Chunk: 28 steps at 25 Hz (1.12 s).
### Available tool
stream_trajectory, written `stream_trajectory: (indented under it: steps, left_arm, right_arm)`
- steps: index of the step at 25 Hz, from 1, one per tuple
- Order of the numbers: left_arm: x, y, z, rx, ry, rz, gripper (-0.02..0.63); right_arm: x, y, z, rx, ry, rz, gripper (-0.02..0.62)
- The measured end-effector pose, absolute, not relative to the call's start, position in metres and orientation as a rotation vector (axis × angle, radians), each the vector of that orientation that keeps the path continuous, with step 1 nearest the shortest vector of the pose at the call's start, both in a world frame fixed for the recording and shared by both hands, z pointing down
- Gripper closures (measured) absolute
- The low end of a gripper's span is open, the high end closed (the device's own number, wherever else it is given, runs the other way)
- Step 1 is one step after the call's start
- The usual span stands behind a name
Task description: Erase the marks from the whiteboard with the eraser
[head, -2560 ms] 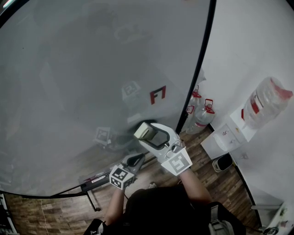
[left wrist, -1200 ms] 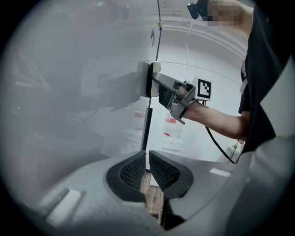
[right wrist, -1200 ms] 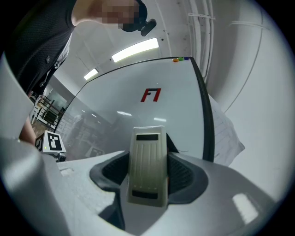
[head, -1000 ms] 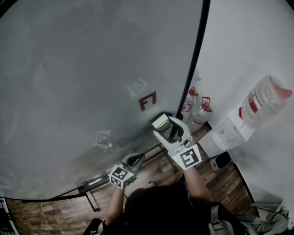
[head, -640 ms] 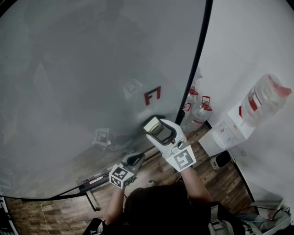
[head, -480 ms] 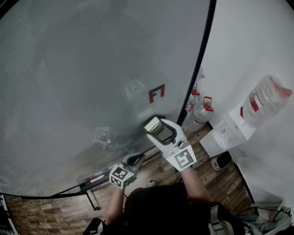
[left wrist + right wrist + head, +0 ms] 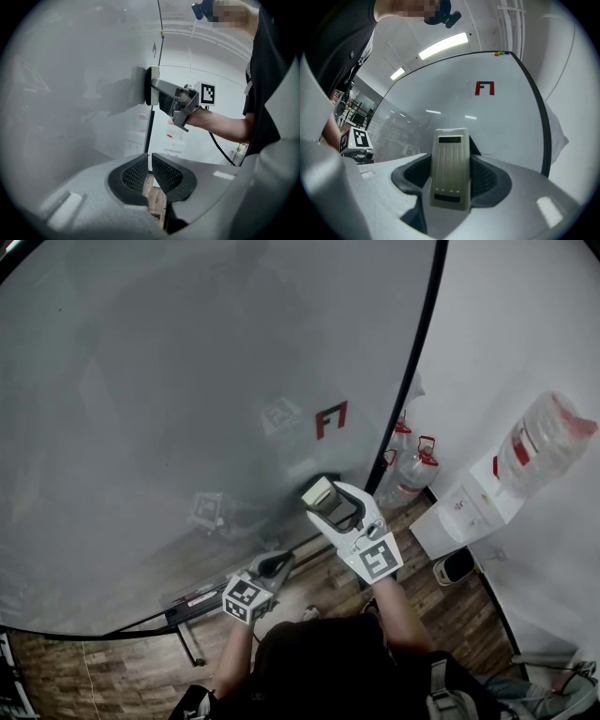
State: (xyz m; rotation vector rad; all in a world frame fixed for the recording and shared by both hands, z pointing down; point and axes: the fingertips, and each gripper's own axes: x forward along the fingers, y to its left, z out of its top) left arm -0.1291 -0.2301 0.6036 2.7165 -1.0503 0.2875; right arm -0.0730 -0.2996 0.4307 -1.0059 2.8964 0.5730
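Gripping the eraser between the ribbed black pads of the right gripper, jaws closed on its long sides. Holding its felt face at, or just off, the whiteboard, below the red mark and clear of it. Keeping the left gripper low and idle, jaws drawn almost together on nothing, away from the stroke.

Risking, most likely, a half-wiped pass by sweeping upward with the felt tilted, touching only one edge to the glossy surface and leaving red streaks. Risking also a slip by pressing a smooth, hard plastic body at an angle and perhaps twisting it out of the rubbery grip. Risking too a knock against the thin black frame by running too far right.

Handling a slim, rectangular, cream-coloured block with fine lengthwise ribs and a dark slot near each end. Working on a pale grey, slick, reflective panel. Aiming at an angular figure drawn in straight red strokes, shaped like a squared arch.
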Motion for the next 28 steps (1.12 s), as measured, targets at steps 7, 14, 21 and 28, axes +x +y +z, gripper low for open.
stream_trajectory:
  steps: [7,14,21,28]
  left_arm:
    - [-0.128,-0.222,0.607,2.708,-1.042,0.281,0.572]
    - [-0.122,-0.218,0.607,2.716,-1.025,0.285,0.572]
    - [-0.116,-0.217,0.608,2.727,-1.002,0.285,0.572]
    - [-0.112,-0.213,0.609,2.729,-0.988,0.277,0.572]
  right_arm:
    - [-0.068,-0.281,0.5,-1.028,3.065,0.475,0.339]
    - [-0.051,-0.253,0.577,-1.074,3.203,0.239,0.339]
    - [-0.03,-0.238,0.612,-1.145,3.236,0.102,0.339]
    - [-0.021,-0.231,0.618,-1.18,3.239,0.081,0.339]
